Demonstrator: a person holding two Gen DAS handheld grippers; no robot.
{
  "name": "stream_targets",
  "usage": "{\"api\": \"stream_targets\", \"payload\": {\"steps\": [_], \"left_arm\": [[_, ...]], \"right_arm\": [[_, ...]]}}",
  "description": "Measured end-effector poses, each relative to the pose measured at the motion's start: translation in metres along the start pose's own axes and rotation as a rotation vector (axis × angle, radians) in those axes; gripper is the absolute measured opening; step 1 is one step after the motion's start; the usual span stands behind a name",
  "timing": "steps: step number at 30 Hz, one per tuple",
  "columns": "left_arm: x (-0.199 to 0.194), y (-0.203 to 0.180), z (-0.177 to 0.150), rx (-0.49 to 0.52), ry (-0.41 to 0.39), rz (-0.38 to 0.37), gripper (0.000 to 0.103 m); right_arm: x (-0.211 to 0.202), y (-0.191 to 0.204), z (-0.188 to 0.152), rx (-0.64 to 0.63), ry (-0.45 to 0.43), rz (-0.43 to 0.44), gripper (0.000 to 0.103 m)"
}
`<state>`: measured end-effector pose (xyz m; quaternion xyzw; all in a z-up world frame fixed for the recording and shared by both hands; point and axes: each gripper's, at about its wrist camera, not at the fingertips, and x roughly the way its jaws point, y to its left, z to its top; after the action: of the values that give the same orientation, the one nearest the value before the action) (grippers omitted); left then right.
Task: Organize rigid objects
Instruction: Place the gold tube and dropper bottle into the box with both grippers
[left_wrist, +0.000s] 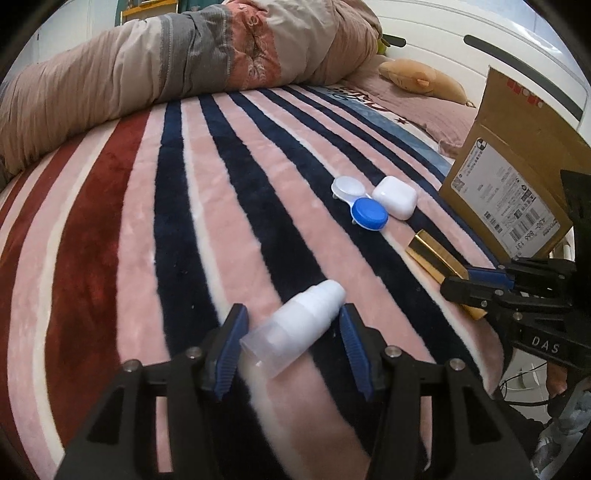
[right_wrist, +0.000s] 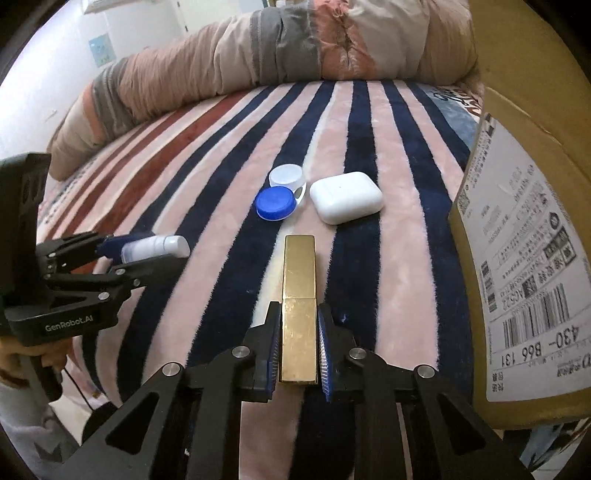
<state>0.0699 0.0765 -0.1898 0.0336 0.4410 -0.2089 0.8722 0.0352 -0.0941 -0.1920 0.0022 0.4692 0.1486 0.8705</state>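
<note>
A white spray bottle (left_wrist: 299, 325) with a clear cap lies slantwise on the striped blanket (left_wrist: 147, 240). It sits between the fingers of my left gripper (left_wrist: 291, 308), which is open, with blanket showing beside the right pad. My right gripper (right_wrist: 299, 308) is shut on the near end of a gold rectangular tube (right_wrist: 299, 266); both blue pads press its sides. The tube (left_wrist: 432, 254) lies flat, pointing at a contact lens case (right_wrist: 275, 203) with one blue and one clear lid. A white earbud case (right_wrist: 345, 197) sits just right of the lens case.
A cardboard box (right_wrist: 517, 258) with a shipping label stands upright close to the right of my right gripper, at the bed's edge. A rolled quilt (left_wrist: 147, 74) lines the far side of the bed, and a plush toy (left_wrist: 424, 79) lies near the headboard.
</note>
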Motion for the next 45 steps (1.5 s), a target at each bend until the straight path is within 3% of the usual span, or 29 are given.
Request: {"api": "stream_targets", "payload": {"steps": [4, 12, 17, 23, 29, 33, 40, 45], "left_arm": [[-0.005, 0.002, 0.000, -0.016, -0.012, -0.001, 0.044], [-0.053, -0.015, 0.013, -0.002, -0.076, 0.043, 0.044], [-0.111, -0.053, 0.040, 0.048, -0.179, 0.047, 0.044], [-0.155, -0.128, 0.083, 0.148, -0.284, -0.042, 0.044], [-0.136, -0.206, 0.121, 0.274, -0.265, -0.099, 0.044], [-0.109, -0.241, 0.139, 0.326, -0.206, -0.118, 0.044], [-0.064, -0.261, 0.149, 0.392, -0.090, -0.036, 0.044], [-0.047, -0.262, 0.151, 0.407, -0.062, -0.015, 0.044]], "right_arm": [[0.000, 0.004, 0.001, -0.039, -0.013, -0.018, 0.013], [-0.062, 0.019, 0.014, -0.126, -0.135, 0.100, 0.013], [-0.132, 0.013, 0.026, -0.156, -0.279, 0.157, 0.013], [-0.204, -0.048, 0.023, -0.113, -0.397, 0.057, 0.013], [-0.212, -0.124, 0.014, -0.021, -0.351, -0.083, 0.014], [-0.196, -0.159, 0.008, 0.028, -0.305, -0.104, 0.014], [-0.171, -0.179, 0.009, 0.014, -0.257, -0.138, 0.014], [-0.167, -0.185, 0.008, 0.029, -0.259, -0.127, 0.014]]}}
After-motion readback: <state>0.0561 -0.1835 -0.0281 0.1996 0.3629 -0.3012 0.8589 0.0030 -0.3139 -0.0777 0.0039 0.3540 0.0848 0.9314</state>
